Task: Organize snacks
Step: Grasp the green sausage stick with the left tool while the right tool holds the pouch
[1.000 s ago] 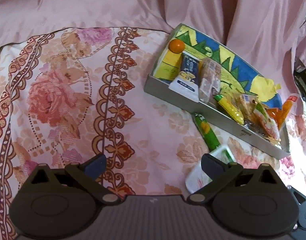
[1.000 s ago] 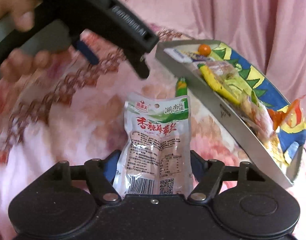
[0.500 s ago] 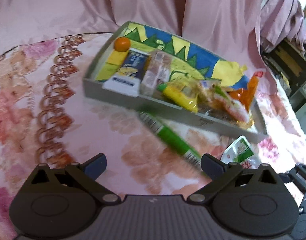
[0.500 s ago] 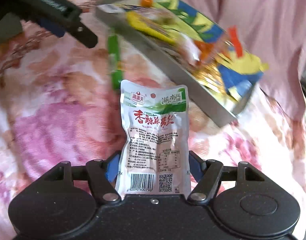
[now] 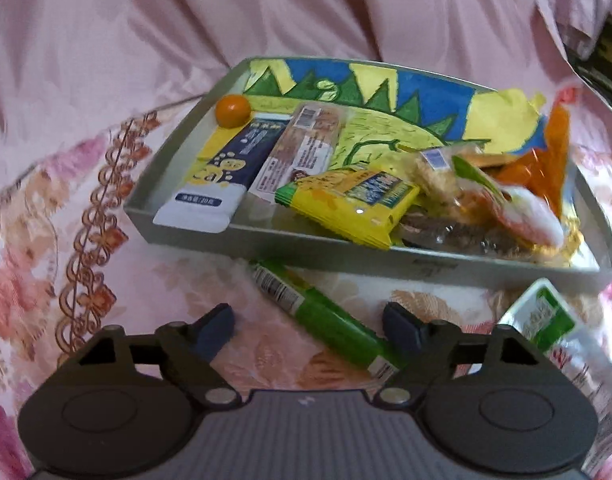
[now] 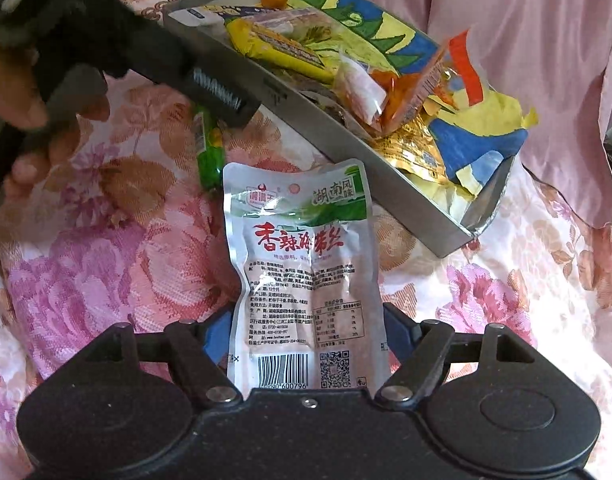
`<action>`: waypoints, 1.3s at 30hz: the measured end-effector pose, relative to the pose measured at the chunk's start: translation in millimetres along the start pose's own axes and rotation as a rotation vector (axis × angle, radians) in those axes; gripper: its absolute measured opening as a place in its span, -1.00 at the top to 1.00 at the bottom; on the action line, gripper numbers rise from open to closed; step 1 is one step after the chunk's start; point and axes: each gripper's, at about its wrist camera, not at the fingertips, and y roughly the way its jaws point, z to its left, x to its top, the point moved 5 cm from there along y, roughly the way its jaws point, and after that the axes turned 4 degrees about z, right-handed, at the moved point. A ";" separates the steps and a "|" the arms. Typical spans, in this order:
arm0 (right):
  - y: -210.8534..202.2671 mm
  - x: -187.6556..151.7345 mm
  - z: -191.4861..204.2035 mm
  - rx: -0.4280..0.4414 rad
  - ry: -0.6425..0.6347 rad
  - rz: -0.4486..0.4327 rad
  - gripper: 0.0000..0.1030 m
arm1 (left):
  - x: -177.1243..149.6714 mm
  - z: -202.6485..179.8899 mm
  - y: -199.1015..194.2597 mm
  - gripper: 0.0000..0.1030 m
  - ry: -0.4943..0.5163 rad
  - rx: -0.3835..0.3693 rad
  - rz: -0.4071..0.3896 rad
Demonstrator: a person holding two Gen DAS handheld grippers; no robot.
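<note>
The left gripper (image 5: pixel 308 326) was closing its jaws around the green snack stick (image 5: pixel 322 318) at lower centre, not yet pressing. The right gripper (image 6: pixel 306 330) was loosening on the white pouch (image 6: pixel 302 276). The grey tray (image 5: pixel 290 242) of snacks lay just above.

1. Both views are lit softly and evenly, rather dim, with a pink cast from the cloth (image 5: pixel 106 208); no single light source can be made out.
2. Motion blur is seen in the left wrist view, strongest on the snacks at the right end of the tray (image 5: pixel 346 248).
3. The print on the white packet (image 6: pixel 302 280) is rendered sharp in the right wrist view, while the hand (image 6: pixel 22 92) at far left is smeared.
4. Straight tray edges are bowed by the fisheye lens, and the corners are darkened.
5. Small glints are shown on the foil wrappers (image 6: pixel 410 148).
</note>
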 end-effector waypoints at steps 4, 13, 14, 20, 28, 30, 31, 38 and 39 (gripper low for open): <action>-0.3 3.4 3.4 0.013 0.006 -0.026 -0.49 | -2.7 6.0 -6.1 -0.41 0.001 -0.021 0.016; -6.6 5.9 16.0 0.084 0.037 -0.064 -0.48 | -21.5 54.0 -29.1 -0.06 -0.071 -0.093 0.144; -7.5 5.5 17.7 0.092 0.039 -0.069 -0.48 | -23.7 58.8 -30.7 0.00 -0.077 -0.101 0.157; -21.6 8.4 32.2 0.191 0.079 -0.135 -0.45 | -37.5 69.7 -42.1 0.05 -0.043 -0.124 0.200; -8.9 12.4 42.9 0.205 0.076 -0.162 -0.67 | -45.3 53.5 -39.5 0.02 0.068 -0.057 0.183; -1.6 13.9 44.0 0.202 0.068 -0.156 -0.69 | -44.9 54.0 -38.5 -0.03 0.056 -0.058 0.183; 1.9 14.7 44.1 0.206 0.067 -0.157 -0.75 | -44.2 54.7 -37.8 -0.06 0.046 -0.061 0.185; 6.9 24.0 45.5 0.214 0.086 -0.174 -0.56 | -41.0 57.4 -34.1 -0.15 0.020 -0.072 0.191; 4.8 24.0 47.0 0.204 0.079 -0.178 -0.53 | -41.1 56.4 -34.4 -0.10 0.030 -0.067 0.192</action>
